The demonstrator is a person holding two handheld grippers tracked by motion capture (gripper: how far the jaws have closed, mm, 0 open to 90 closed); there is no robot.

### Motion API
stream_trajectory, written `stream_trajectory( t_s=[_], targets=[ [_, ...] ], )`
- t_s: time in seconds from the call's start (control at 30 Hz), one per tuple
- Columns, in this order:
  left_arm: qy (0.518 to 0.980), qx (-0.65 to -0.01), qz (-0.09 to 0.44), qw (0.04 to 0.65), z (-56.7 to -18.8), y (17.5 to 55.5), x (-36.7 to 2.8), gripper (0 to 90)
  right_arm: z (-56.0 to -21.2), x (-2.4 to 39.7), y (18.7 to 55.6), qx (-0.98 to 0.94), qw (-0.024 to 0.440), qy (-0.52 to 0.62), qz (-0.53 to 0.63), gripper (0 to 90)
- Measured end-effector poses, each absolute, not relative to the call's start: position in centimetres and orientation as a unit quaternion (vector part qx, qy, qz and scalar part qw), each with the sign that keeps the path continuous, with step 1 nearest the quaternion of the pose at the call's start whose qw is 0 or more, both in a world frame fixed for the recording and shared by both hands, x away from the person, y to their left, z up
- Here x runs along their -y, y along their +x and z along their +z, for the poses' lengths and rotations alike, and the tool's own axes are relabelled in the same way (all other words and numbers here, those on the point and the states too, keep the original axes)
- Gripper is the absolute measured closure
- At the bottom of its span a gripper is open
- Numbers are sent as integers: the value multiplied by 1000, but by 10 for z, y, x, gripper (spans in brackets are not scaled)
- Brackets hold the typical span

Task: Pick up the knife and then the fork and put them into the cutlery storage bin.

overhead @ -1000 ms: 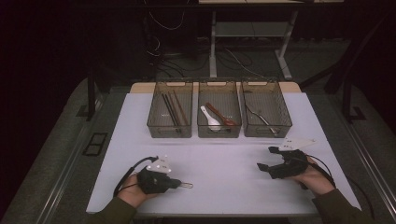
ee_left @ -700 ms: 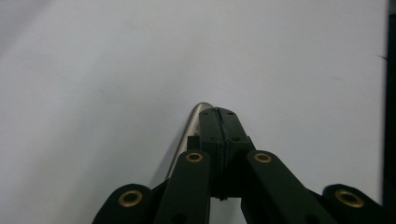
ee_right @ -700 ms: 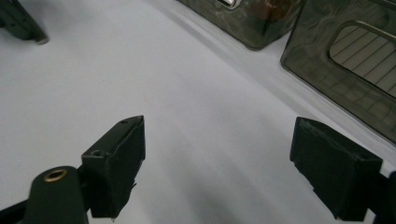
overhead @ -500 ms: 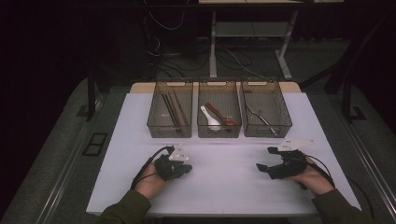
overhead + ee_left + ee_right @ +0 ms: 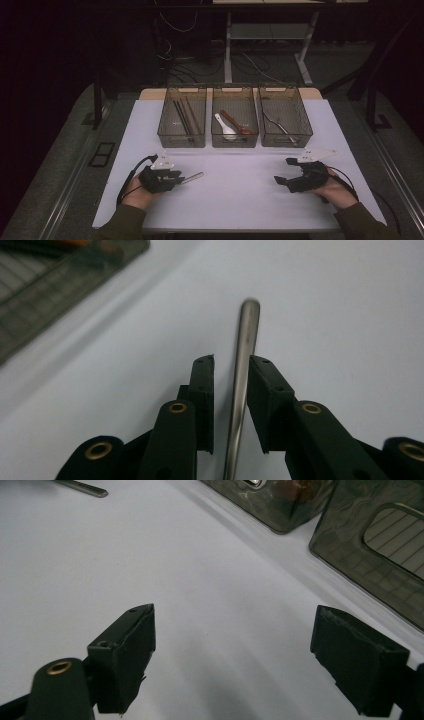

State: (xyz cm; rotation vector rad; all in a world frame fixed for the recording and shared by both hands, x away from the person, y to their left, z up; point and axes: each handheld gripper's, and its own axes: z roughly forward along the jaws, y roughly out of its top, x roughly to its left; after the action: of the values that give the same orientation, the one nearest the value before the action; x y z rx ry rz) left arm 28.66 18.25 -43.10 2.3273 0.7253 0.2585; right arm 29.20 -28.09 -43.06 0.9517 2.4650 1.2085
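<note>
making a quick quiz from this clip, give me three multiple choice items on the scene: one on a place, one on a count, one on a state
1. Where does the metal handle lie?
A. in the middle bin
B. between the left gripper's jaws
C. under the right gripper

2. How many bins stand in the row?
A. two
B. three
C. five

3. How do the right gripper's jaws stand?
A. wide apart with nothing between
B. clamped on a spoon
C. shut tight

Key: 1 B, the left gripper view shows the handle running up between its pads. 2 B, the high view shows three side by side. 3 A, only bare table lies between them.
</note>
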Motion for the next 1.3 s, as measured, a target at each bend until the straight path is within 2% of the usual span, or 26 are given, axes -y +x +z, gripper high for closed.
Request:
stream_trajectory(
  t_s=[0.13, 0.27, 0.5, 0.67, 0.87, 1.2, 1.3],
  targets=[
    [902, -268, 96, 324, -439, 285, -183, 745, -431, 281, 292, -844, 118, 323, 412, 180],
    [905, -252, 86, 332, -440, 287, -187, 815, -430, 282, 292, -841, 116, 327, 415, 180],
    [909, -236, 73, 336, -438, 289, -182, 831, -427, 284, 298, -838, 101, 321, 431, 160],
    [910, -209, 70, 352, -429, 290, -166, 832, -421, 277, 302, -848, 80, 300, 430, 160],
    [918, -148, 63, 363, -416, 293, -128, 832, -410, 257, 310, -869, 31, 243, 430, 161],
    [930, -20, 45, 364, -398, 295, -42, 832, -404, 201, 323, -907, -50, 132, 397, 340],
    [930, 4, 40, 366, -393, 294, -26, 832, -408, 192, 327, -913, -80, 111, 383, 471]
  ],
)
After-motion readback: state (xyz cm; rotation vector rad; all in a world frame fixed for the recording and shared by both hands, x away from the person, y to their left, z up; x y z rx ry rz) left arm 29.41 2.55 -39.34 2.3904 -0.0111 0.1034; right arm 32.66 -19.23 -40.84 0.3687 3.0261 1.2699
